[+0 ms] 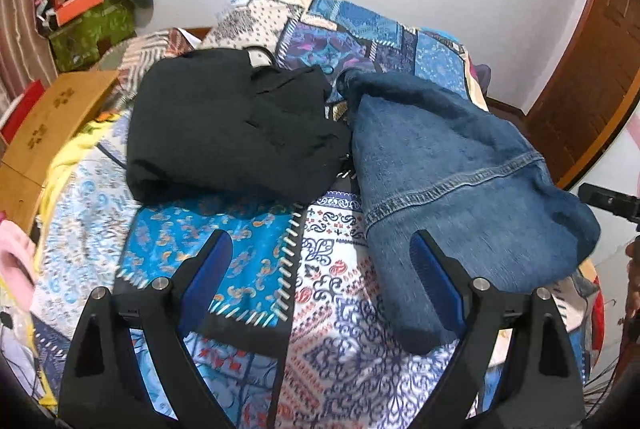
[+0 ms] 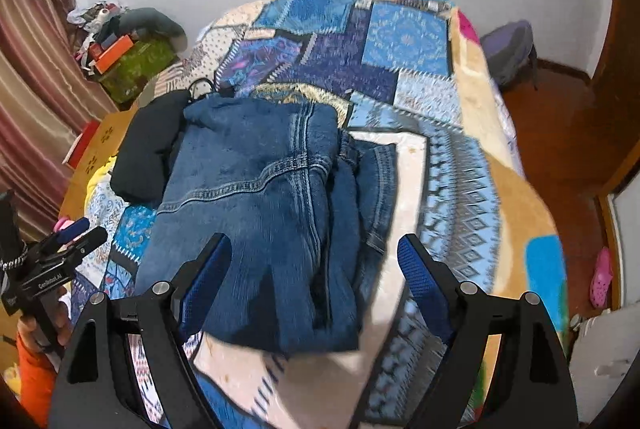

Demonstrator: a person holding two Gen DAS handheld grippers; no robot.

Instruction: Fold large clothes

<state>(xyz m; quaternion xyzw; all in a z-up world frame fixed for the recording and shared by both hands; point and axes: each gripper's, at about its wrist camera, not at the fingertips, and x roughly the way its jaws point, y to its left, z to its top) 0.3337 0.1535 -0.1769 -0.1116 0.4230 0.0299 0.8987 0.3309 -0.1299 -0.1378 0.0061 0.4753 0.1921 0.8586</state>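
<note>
A folded blue denim garment (image 2: 272,197) lies on the patterned bedspread (image 2: 404,45); it also shows in the left wrist view (image 1: 448,165). A folded black garment (image 1: 232,133) lies to its left, touching it, and shows in the right wrist view (image 2: 148,149). My left gripper (image 1: 320,249) is open and empty, above the bedspread just in front of both garments. My right gripper (image 2: 312,253) is open and empty, hovering over the near end of the denim. The left gripper also shows in the right wrist view (image 2: 72,233) at the far left, held in a hand.
A cardboard box (image 1: 52,125) stands left of the bed. A cluttered green-covered stand (image 1: 92,25) is by the curtain. A wooden door (image 1: 592,77) is at right. A grey bag (image 2: 508,49) and a pink shoe (image 2: 602,277) lie on the wooden floor.
</note>
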